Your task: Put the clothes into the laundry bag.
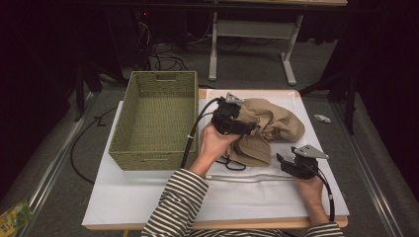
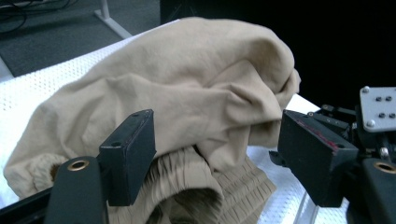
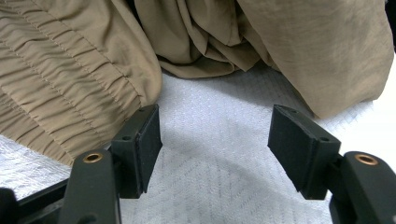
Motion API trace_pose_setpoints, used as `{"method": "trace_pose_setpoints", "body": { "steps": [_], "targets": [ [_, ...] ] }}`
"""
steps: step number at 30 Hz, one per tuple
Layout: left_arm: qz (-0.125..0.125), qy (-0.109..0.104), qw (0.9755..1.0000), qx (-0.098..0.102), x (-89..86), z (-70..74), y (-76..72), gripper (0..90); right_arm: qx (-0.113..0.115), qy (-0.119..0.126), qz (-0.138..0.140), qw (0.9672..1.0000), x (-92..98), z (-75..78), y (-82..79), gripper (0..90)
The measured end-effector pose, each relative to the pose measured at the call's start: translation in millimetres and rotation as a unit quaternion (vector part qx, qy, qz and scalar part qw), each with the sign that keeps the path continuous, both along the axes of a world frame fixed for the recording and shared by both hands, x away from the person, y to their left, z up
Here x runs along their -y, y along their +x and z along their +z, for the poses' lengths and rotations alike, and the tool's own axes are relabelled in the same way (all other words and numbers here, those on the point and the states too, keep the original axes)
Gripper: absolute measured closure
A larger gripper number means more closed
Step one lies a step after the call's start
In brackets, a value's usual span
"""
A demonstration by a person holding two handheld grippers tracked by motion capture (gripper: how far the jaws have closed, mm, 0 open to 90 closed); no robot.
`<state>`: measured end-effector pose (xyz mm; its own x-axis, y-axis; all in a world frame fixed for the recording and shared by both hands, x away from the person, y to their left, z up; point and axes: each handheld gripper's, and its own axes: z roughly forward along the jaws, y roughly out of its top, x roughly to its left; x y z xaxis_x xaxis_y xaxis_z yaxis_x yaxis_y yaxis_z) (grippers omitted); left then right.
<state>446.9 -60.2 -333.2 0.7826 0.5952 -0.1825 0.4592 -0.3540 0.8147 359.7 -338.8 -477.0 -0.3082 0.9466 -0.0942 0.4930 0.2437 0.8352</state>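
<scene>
The desk [image 1: 148, 197] is seen from above, looking forward and down. The tan garment [image 1: 269, 126] is faced close-up along each tool's own jaws: left tool [image 2: 217, 154] above it, right tool [image 3: 215, 144] low beside it.

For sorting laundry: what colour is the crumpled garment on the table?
Tan, plain cloth garment; clearest in the left gripper view.

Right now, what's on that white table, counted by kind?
Woven baskets: 1, green
Tan garments: 1, crumpled
Handheld grippers: 2, left gripper, right gripper
Total: 4
</scene>
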Motion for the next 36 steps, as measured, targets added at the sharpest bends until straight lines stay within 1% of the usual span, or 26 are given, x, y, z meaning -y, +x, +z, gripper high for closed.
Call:
{"method": "trace_pose_setpoints", "body": {
  "steps": [2, 3, 5, 6, 8, 9, 11, 14, 16, 17, 21, 23, 24, 27, 28, 30, 33, 35, 36],
  "targets": [
    [0.003, 0.000, 1.0000, -0.007, -1.7, -1.3, -1.3, 27.9, -0.002, 0.003, -0.002, 1.0000, 0.5, 0.1, 0.0, 34.8],
    [0.006, 0.001, 1.0000, -0.005, -3.2, -0.9, -3.1, 27.9, -0.001, 0.003, -0.002, 1.0000, 0.9, 0.1, 0.2, 34.7],
    [0.014, 0.001, 0.9999, 0.005, -6.6, -1.3, -7.0, 28.0, -0.002, 0.006, -0.006, 1.0000, 1.1, 0.4, -0.3, 34.7],
    [0.017, -0.002, 0.9998, 0.006, -8.9, -2.6, -8.8, 28.1, -0.002, 0.005, -0.005, 1.0000, 1.2, 0.4, -0.1, 34.8],
    [0.022, -0.006, 0.9998, -0.002, -13.0, -6.4, -10.4, 28.1, -0.003, 0.005, -0.005, 1.0000, 1.1, 0.4, 0.0, 34.8],
    [0.024, -0.005, 0.9997, -0.001, -14.7, -8.1, -11.6, 28.2, -0.003, 0.005, -0.005, 1.0000, 1.2, 0.4, 0.0, 34.7],
    [0.024, -0.004, 0.9997, 0.007, -18.2, -11.0, -15.0, 30.5, -0.003, 0.005, -0.005, 1.0000, 1.1, 0.3, 0.1, 34.8],
    [0.031, -0.003, 0.9994, 0.012, -22.2, -14.8, -18.3, 31.1, -0.001, 0.003, -0.003, 1.0000, 0.8, 0.0, 0.2, 34.8],
    [0.036, -0.004, 0.9993, 0.011, -24.1, -16.9, -19.6, 31.0, -0.003, 0.006, -0.007, 1.0000, 1.1, 0.4, -0.2, 34.8],
    [0.036, -0.006, 0.9993, 0.007, -25.4, -18.0, -20.3, 31.0, -0.001, 0.007, -0.006, 1.0000, 1.6, 0.3, 0.0, 34.8],
    [0.032, -0.011, 0.9994, 0.002, -28.1, -20.3, -24.4, 30.4, -0.002, 0.003, -0.007, 1.0000, 0.8, 0.3, 0.0, 34.8],
    [0.025, -0.028, 0.9992, -0.016, -29.8, -22.8, -26.3, 30.4, -0.002, 0.004, -0.007, 1.0000, 0.7, 0.1, -0.1, 34.9],
    [0.021, -0.030, 0.9991, -0.019, -30.5, -24.4, -27.3, 30.2, -0.002, 0.003, -0.007, 1.0000, 0.7, 0.2, 0.0, 34.9],
    [0.020, -0.032, 0.9992, -0.013, -32.0, -31.5, -30.8, 28.6, 0.000, 0.000, -0.002, 1.0000, 0.3, 0.0, 0.1, 34.9],
    [0.017, -0.037, 0.9989, -0.022, -32.1, -34.4, -31.9, 28.2, 0.000, -0.001, -0.002, 1.0000, 0.2, 0.0, 0.1, 34.8],
    [0.016, -0.041, 0.9987, -0.027, -33.3, -38.6, -34.2, 27.3, -0.001, 0.000, -0.002, 1.0000, 0.1, 0.1, -0.2, 34.9],
    [0.015, -0.040, 0.9988, -0.022, -35.1, -42.6, -39.9, 27.3, -0.001, -0.001, -0.002, 1.0000, -0.6, -0.1, 0.1, 34.9],
    [0.015, -0.027, 0.9995, -0.011, -36.9, -45.2, -43.9, 27.8, -0.001, -0.004, -0.002, 1.0000, -0.9, -0.1, -0.1, 34.9],
    [0.015, -0.025, 0.9995, -0.014, -37.4, -47.1, -46.3, 27.7, 0.000, -0.004, -0.002, 1.0000, -0.8, -0.2, 0.0, 34.9]
  ]
}}
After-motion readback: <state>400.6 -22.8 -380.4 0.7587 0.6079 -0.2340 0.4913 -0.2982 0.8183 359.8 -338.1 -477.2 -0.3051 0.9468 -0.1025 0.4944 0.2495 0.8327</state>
